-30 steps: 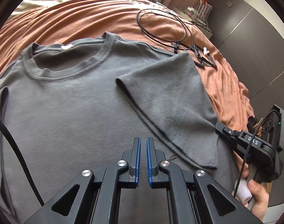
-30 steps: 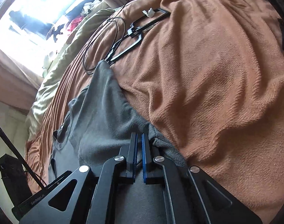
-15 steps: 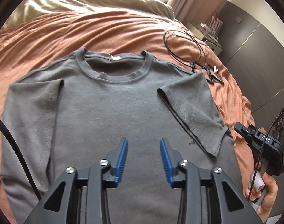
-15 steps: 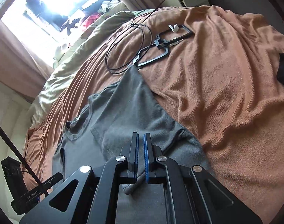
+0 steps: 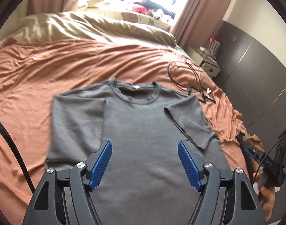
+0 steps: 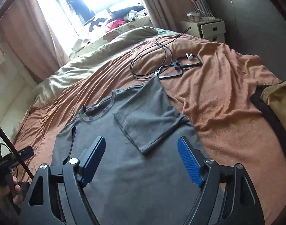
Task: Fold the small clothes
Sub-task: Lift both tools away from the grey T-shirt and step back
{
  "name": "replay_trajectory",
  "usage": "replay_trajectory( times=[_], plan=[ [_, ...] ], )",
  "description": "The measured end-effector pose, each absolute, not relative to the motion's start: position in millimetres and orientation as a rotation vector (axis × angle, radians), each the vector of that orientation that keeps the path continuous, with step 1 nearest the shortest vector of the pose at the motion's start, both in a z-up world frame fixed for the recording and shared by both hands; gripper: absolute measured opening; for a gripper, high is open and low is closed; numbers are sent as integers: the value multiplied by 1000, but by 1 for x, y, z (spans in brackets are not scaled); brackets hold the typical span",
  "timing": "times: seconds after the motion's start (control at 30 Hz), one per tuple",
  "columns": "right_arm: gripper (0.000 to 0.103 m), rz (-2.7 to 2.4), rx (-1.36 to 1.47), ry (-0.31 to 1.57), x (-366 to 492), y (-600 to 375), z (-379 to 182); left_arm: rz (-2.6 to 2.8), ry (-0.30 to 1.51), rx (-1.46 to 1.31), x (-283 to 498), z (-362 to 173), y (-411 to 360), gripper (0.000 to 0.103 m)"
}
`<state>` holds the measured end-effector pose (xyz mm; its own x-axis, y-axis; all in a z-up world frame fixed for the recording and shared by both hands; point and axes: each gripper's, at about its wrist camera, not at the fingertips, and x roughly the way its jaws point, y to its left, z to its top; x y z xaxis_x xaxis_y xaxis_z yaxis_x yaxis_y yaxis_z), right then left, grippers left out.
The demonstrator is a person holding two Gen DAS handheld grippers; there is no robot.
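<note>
Now the dark grey short-sleeved cotton T-shirt (image 5: 143, 135) lies flat, face up, on the rumpled orange-brown bedspread (image 5: 49, 71), both sleeves folded inward over its chest; the left gripper (image 5: 144, 161) hangs above its lower half, blue-padded jaws opening with nothing between them; the right gripper (image 6: 141, 159) likewise hangs over the shirt, jaws opening and empty; beyond the collar's right side a coiled black cable (image 6: 150, 63) rests on the bedspread.

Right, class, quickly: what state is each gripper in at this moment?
Left gripper: fingers opening, wide apart, nothing between them, above the grey T-shirt.
Right gripper: fingers opening, wide apart, holding nothing.
</note>
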<state>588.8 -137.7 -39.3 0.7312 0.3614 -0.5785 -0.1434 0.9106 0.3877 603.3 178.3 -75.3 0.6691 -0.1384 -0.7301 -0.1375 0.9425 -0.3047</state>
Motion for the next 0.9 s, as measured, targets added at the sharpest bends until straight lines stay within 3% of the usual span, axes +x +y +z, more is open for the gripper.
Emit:
replay_trajectory(
  times=[0.1,0.47,0.77,0.9],
  plan=[
    [80,287,348,669,560,-148,-31,21,787,-389,573,-56,190,85],
    [80,246,263,531,449,-175,7,111,673,-322,464,6,207,94],
    [80,245,86,494,382,-196,30,192,722,-220,383,13,214,94],
    [80,252,22,484,352,-201,36,197,725,-231,349,11,219,103]
  ],
)
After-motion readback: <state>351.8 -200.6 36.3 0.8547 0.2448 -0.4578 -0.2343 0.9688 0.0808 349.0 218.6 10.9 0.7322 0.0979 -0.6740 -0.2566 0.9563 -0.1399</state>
